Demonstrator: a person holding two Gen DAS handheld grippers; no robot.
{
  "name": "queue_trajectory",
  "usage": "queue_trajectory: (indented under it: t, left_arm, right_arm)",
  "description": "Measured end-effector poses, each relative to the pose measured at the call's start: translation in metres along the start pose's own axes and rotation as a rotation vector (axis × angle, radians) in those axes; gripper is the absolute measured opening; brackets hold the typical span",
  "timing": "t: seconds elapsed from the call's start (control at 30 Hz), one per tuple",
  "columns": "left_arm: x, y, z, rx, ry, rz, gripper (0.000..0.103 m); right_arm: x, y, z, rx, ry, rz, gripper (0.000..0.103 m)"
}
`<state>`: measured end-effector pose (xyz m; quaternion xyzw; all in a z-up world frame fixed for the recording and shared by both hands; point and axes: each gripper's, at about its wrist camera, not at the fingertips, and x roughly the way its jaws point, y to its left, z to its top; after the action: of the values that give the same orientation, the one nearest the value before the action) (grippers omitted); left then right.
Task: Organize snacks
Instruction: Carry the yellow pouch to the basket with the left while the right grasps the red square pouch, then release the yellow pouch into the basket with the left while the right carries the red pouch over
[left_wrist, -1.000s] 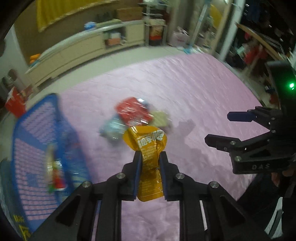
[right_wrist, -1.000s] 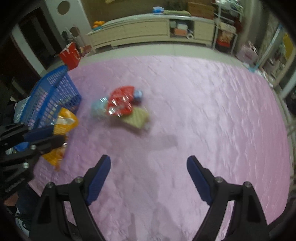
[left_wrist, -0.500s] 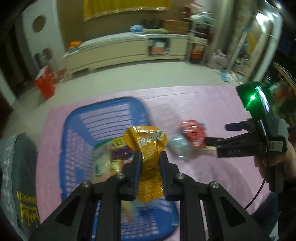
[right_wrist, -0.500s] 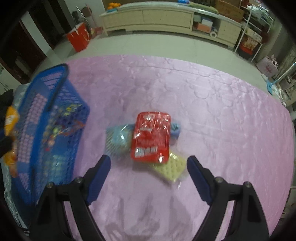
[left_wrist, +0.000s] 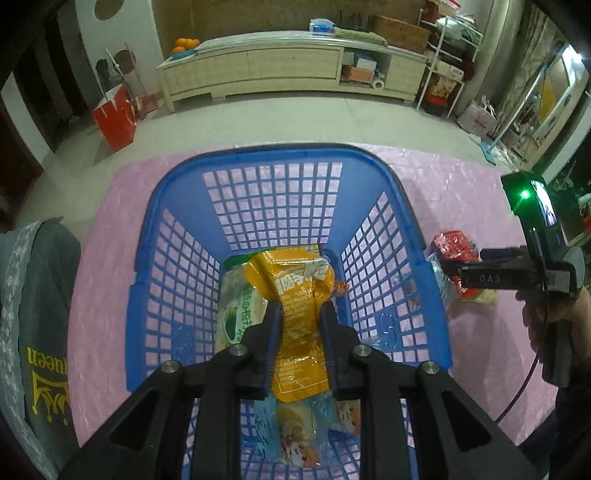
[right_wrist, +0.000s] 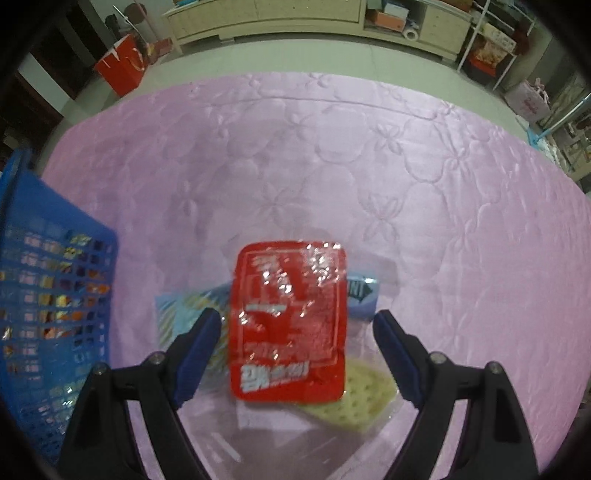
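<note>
My left gripper (left_wrist: 297, 314) is shut on an orange snack pouch (left_wrist: 297, 295) and holds it inside the blue basket (left_wrist: 280, 158), above several snack packs (left_wrist: 295, 432) on the basket floor. My right gripper (right_wrist: 297, 323) is open, its fingers on either side of a red snack pack (right_wrist: 288, 321) on the pink cloth. The red pack lies on a light blue pack (right_wrist: 181, 310) and a pale yellow cracker pack (right_wrist: 360, 387). The right gripper also shows in the left wrist view (left_wrist: 465, 266), beside the basket's right wall.
The basket (right_wrist: 48, 258) stands at the left of the pink quilted cloth (right_wrist: 332, 166). A grey garment (left_wrist: 33, 314) lies left of the basket. Beyond the cloth are a tiled floor, a red bag (left_wrist: 114, 114) and a long low cabinet (left_wrist: 288, 70).
My left gripper has swung left with the orange pouch from over the pile to inside the basket. My right gripper has moved forward and down, so its fingers straddle the red pack.
</note>
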<state>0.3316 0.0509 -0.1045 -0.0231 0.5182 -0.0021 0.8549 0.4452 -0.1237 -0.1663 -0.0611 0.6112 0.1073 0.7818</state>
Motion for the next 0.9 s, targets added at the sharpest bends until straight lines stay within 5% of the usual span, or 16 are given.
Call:
queue_trajectory:
  t: [0.1, 0.2, 0.37, 0.7, 0.9]
  left_arm:
    - [0.008, -0.003, 0.001, 0.013, 0.009, -0.004, 0.020]
    - [0.010, -0.006, 0.000, 0.021, 0.016, -0.010, 0.020]
    - [0.009, -0.003, -0.002, 0.024, 0.013, -0.016, 0.021]
    - [0.007, 0.020, 0.003, 0.017, -0.002, -0.038, 0.023]
    - [0.004, 0.029, 0.007, 0.012, -0.027, -0.050, 0.039]
  right_arm:
    - [0.009, -0.003, 0.004, 0.020, 0.014, 0.003, 0.087]
    - [0.012, 0.000, 0.003, -0.014, 0.027, -0.015, 0.068]
    - [0.004, -0.003, -0.013, -0.011, -0.005, 0.029, 0.062]
    - [-0.056, 0.015, -0.034, -0.093, -0.085, 0.055, 0.061]
    - [-0.092, 0.041, -0.037, -0.143, -0.139, 0.084, 0.061]
